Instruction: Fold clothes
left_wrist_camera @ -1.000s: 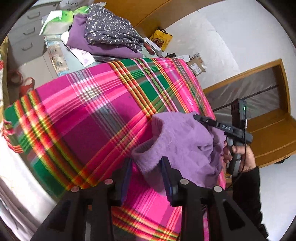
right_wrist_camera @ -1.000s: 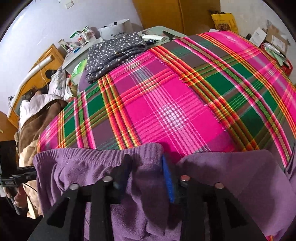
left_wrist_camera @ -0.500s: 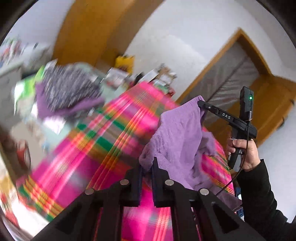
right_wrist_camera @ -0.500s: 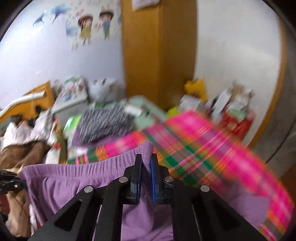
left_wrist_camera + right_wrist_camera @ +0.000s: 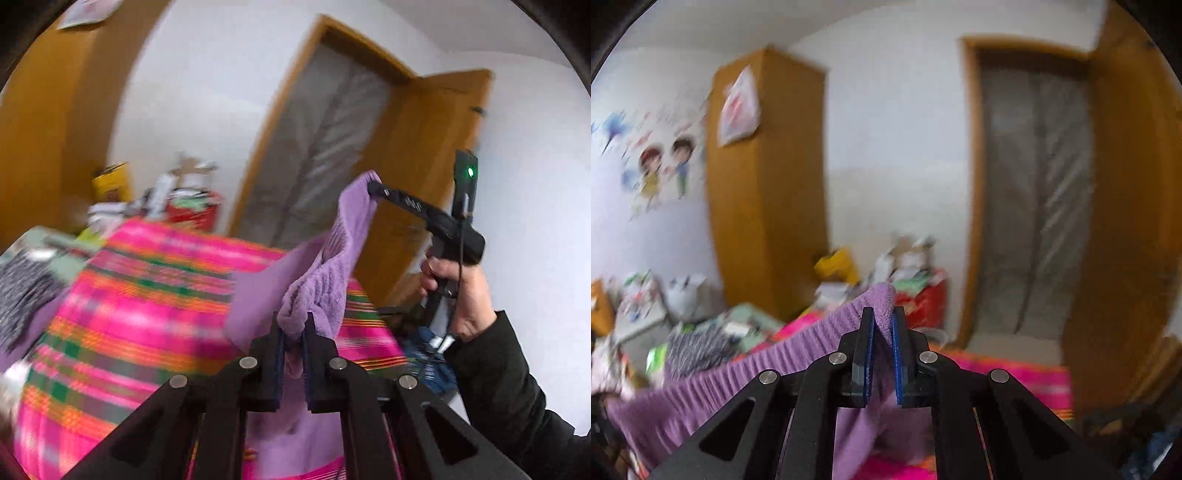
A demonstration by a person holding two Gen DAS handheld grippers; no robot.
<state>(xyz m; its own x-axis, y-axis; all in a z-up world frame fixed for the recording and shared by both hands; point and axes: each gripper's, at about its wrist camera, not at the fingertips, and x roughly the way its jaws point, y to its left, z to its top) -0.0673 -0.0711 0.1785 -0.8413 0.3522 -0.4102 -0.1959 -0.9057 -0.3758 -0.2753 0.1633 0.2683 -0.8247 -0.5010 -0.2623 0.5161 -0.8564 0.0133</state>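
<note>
A purple fleece garment (image 5: 325, 280) hangs in the air above the pink plaid bed cover (image 5: 147, 295). My left gripper (image 5: 294, 325) is shut on one corner of its waistband. My right gripper (image 5: 882, 317) is shut on the other corner; it also shows in the left wrist view (image 5: 373, 186), held high to the right. In the right wrist view the ribbed purple waistband (image 5: 757, 373) stretches down to the left. The rest of the garment hangs below, mostly hidden by the gripper bodies.
A dark spotted folded garment (image 5: 22, 280) lies at the bed's far left. Boxes and a red bag (image 5: 923, 299) sit beyond the bed. A wooden wardrobe (image 5: 764, 192) and an open door (image 5: 424, 177) stand behind.
Both grippers closed on the waistband corners and lifted the purple garment off the bed, up into the air. The views swung upward toward the walls and door.
</note>
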